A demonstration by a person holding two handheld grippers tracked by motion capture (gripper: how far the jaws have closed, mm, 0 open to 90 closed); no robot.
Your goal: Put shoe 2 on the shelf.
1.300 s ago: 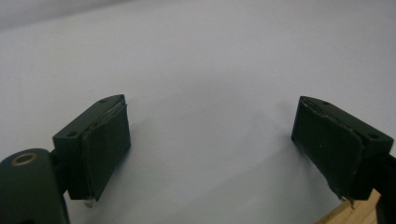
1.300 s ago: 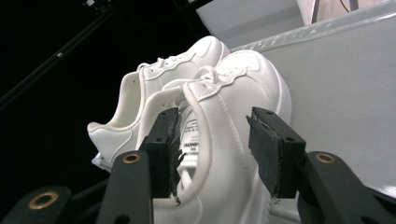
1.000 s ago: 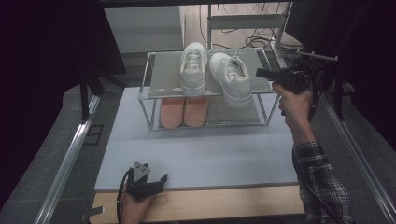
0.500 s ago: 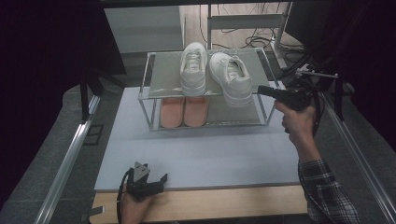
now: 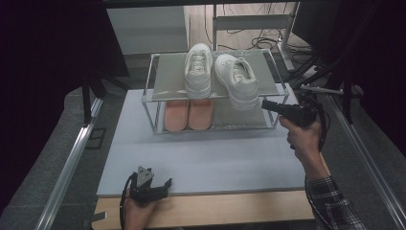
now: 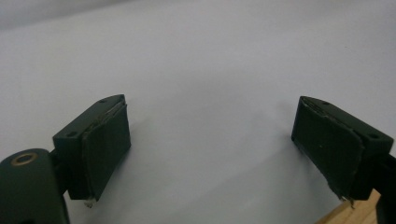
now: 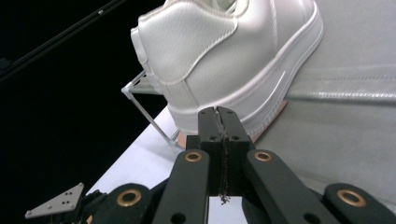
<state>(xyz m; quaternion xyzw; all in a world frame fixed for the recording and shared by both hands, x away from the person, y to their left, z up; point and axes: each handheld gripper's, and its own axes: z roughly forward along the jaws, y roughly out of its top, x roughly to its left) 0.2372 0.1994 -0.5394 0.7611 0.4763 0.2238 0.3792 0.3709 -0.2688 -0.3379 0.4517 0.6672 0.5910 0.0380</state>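
A pair of white sneakers, one on the left (image 5: pixel 198 72) and one on the right (image 5: pixel 237 79), stands on the top shelf of a metal rack (image 5: pixel 163 81). A pink pair (image 5: pixel 188 115) sits on the lower shelf. My right gripper (image 5: pixel 265 103) points at the heel end of the right sneaker. In the right gripper view its jaws (image 7: pixel 218 112) have just been closing and are shut with nothing between them, their tips at the sole under the white heel (image 7: pixel 219 56). My left gripper (image 5: pixel 160 187) rests at the table's front edge, jaws open (image 6: pixel 210 154) over bare tabletop.
The pale tabletop (image 5: pixel 215 153) lies between the rack and the wooden front edge (image 5: pixel 230 211). Metal rails (image 5: pixel 67 167) run along both sides of the table. Cables and a stand (image 5: pixel 249 24) lie on the floor behind the rack.
My right hand has come down and toward the near side, from level with the top shelf to just below the right sneaker's heel. The left gripper has stayed put.
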